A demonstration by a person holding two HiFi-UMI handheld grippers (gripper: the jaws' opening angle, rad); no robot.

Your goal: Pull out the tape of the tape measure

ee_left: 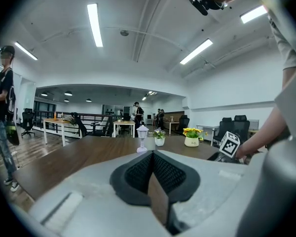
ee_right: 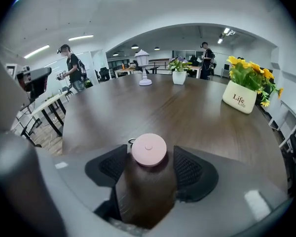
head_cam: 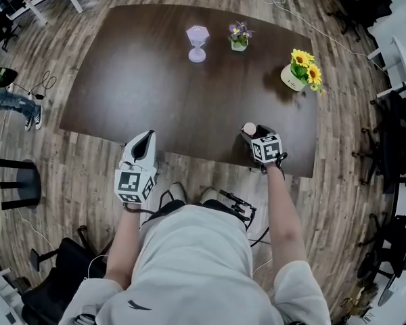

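The task looked barely begun. The pink, round tape measure lay flat on the dark tabletop, close to the edge nearest the person, nearer that edge than the sunflower pot and to the left of it. No length of tape showed anywhere on the wood; only a small metal ring peeped out at the case's left side, which was probably the pull end, though it was too small to be sure. The right tongs stood spread wide around the case, 1 ribbed pad on each side of it, with a sliver of gap visible, so they seemed to bracket the tape measure rather than squeeze it. The left tongs were fully closed with nothing between them, held off the tabletop's near edge, well to the left of the sunflower pot and well apart from the tape measure. By this reading, 2 things remained: the case had to be steadied and the tape's end caught, then drawn out along the tabletop. The closed left tongs would first have needed to open and come across.
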